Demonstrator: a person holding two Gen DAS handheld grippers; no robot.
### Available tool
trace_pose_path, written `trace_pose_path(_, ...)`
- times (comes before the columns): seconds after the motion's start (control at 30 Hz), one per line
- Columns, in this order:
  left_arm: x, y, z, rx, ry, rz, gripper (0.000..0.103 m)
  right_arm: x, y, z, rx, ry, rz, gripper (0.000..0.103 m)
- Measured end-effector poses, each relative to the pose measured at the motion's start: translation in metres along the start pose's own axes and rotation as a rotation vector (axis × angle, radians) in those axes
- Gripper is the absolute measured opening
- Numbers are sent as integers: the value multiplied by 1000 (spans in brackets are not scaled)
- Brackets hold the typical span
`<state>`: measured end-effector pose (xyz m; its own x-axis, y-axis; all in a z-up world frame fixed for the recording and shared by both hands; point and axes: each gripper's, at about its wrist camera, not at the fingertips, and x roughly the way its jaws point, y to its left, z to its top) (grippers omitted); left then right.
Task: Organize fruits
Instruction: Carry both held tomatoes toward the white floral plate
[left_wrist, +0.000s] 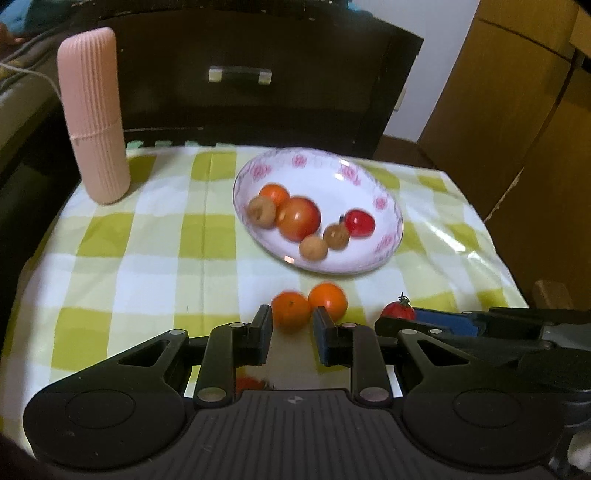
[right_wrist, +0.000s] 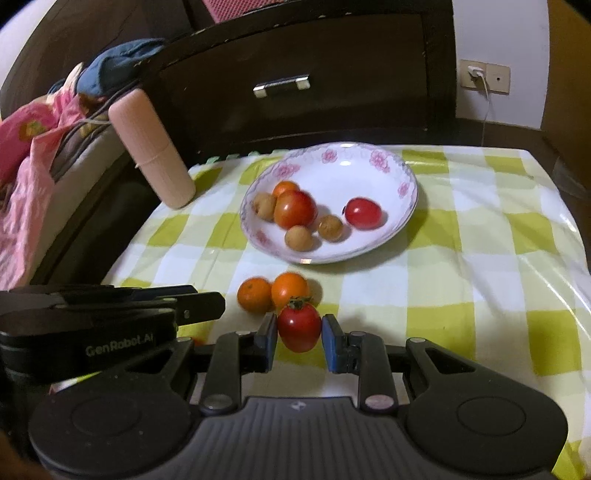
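Right gripper jaws clamp a red tomato at its widest girth; smooth, soft skin, so light pressure. Left gripper jaws pinch an orange, firmer. Plate lies at 12 o'clock on the desk.

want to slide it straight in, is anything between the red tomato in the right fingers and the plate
Yes: an orange and a second orange lie on the cloth directly between the tomato and the plate. Carried over them, nothing else visible seems to block it.
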<state>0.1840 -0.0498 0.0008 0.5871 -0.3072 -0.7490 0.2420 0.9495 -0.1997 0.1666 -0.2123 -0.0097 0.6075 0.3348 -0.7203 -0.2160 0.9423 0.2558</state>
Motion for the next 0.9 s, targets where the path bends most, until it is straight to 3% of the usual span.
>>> trace_pose_path(0.1,-6,2,1,28,9,-11,37,1,-5,6,20,-7,3,33)
trace_pose_path(0.2,-12,8,-12,63,32,24,37,1,-7,6,38,0,20,33)
trace_pose_path(0.37,-1,20,-31,26,95,42,37,3,0,0,30,22,32,33)
trace_pose_path(0.63,2,10,-43,108,90,79,45,4,4,-4,11,34,39,33)
trace_pose_path(0.9,17,13,-46,120,99,124,37,5,5,-5,10,38,46,33)
